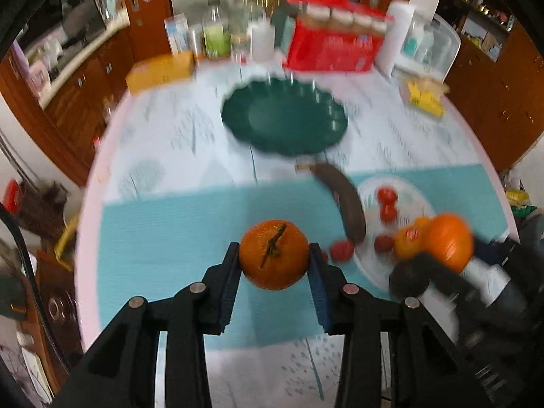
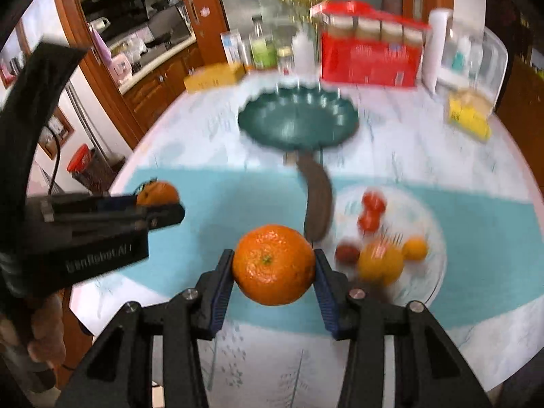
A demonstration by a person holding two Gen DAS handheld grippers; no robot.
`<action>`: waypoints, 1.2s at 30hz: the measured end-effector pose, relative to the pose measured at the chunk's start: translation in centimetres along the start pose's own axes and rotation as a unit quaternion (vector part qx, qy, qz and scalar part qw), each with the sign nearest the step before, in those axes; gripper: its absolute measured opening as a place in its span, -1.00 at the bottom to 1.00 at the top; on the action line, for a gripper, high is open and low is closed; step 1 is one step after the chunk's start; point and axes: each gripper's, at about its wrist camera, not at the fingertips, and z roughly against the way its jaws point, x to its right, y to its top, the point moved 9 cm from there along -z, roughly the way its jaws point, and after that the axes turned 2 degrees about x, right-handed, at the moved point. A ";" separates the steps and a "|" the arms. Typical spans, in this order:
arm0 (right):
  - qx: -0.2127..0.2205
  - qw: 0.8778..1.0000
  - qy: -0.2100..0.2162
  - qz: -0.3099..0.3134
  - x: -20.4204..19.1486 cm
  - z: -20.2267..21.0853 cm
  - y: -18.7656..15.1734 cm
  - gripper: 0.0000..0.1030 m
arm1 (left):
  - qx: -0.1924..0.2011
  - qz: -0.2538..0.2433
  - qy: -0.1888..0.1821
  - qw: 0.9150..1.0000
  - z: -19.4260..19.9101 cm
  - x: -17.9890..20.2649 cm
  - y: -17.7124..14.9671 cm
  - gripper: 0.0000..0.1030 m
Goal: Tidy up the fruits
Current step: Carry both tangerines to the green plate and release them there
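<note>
orange peel fills the middle of both wrist views: the left hand-held gripper (image 1: 274, 255) is clamped on a stemmed orange (image 1: 274, 254), its two blue-padded fingers (image 1: 228, 289) pressed against the fruit's sides, and the right hand-held gripper (image 2: 274, 265) is likewise closed around a second orange (image 2: 274, 264). both fruits are held up off the surface (image 1: 190, 129), above the teal placemat (image 1: 170, 234) that lies across its near part.

further back, near the middle of the surface, sits a dark green scalloped plate (image 1: 285, 119) with nothing visible in it. between that plate and the clear glass plate (image 2: 431, 265) on the right lies a very dark, brownish banana (image 2: 316, 204), its far end close to the green plate's rim and its near end at the glass plate's edge. the glass plate holds several small red fruits (image 2: 370, 210) and a couple of yellow-orange citrus pieces (image 2: 380, 265) (too blurred to name more closely); one small red fruit (image 1: 341, 250) sits just off its left edge on the placemat.

along the far edge of the surface stand a red box (image 1: 331, 51) with jars on top, bottles, a white paper roll (image 1: 396, 37), a yellow box (image 1: 159, 71) and a yellow packet (image 1: 425, 98).

from the right wrist view the left hand-held gripper appears at the left, level with the right one and well apart from it.
</note>
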 end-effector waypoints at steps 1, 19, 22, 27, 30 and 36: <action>0.013 1.000 -0.004 0.006 0.1 0.9 1.8 -0.12 | 0.010 -0.003 0.004 1.000 0.7 -0.3 1.2 -0.28; 0.055 0.993 -0.104 0.005 6.3 -1.6 24.2 -0.12 | 0.078 0.020 0.042 0.996 0.1 -3.8 18.1 -0.28; 0.028 0.994 -0.101 -0.005 7.5 -5.1 24.0 -0.12 | 0.060 0.031 0.036 0.997 -3.6 -3.9 18.9 -0.28; -0.024 0.997 -0.078 -0.005 8.8 -12.5 22.0 -0.12 | 0.031 0.051 0.052 0.997 -11.3 -4.4 18.9 -0.27; -0.057 0.997 -0.052 -0.006 9.3 -17.5 20.4 -0.11 | 0.004 0.069 0.049 0.996 -15.9 -4.6 17.9 -0.27; -0.119 0.993 -0.016 -0.016 9.9 -26.3 15.1 -0.11 | -0.050 0.059 0.064 0.995 -23.8 -3.9 15.9 -0.27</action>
